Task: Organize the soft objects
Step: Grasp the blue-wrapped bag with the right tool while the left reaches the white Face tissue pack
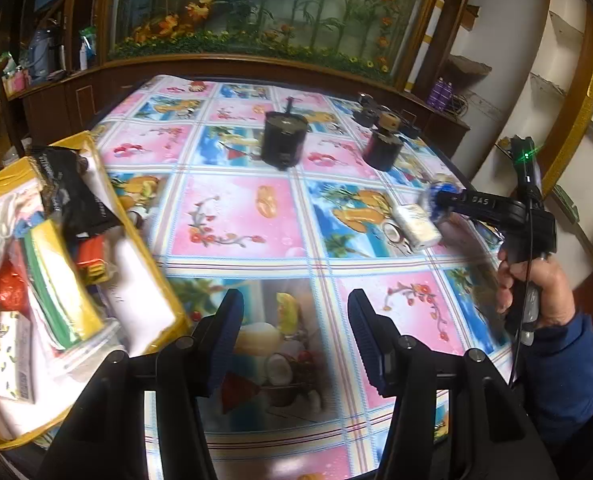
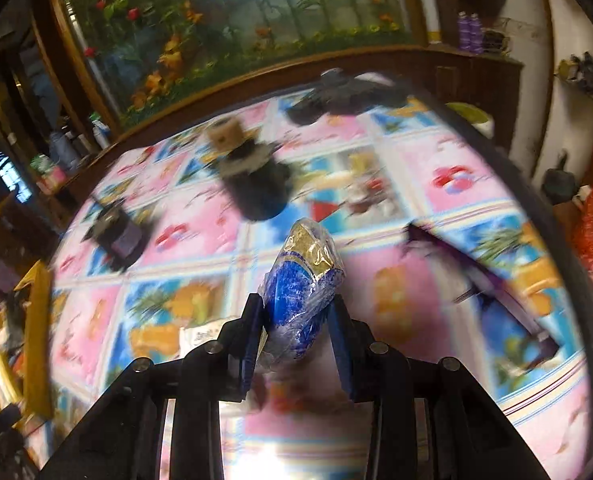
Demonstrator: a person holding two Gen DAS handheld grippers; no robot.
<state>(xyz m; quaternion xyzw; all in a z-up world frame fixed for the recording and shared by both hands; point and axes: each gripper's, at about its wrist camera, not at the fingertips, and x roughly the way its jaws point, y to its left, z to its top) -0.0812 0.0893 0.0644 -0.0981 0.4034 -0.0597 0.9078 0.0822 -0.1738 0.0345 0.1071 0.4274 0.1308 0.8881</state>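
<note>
Blue-padded left gripper hangs empty, jaws parted, above the pink-and-blue patterned tabletop beside a yellow-rimmed box of soft packets. Right gripper, hand tilted downward, clamps a blue-and-gold plastic-wrapped soft packet.

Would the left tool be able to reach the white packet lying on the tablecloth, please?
Probably yes: the left tool is open and empty, and bare tablecloth lies between it and the white packet, though the right tool hovers close.

A soft blue-and-gold plastic-wrapped pack sits pinched between the jaws, above the tabletop. A small white packet lies flat there.
</note>
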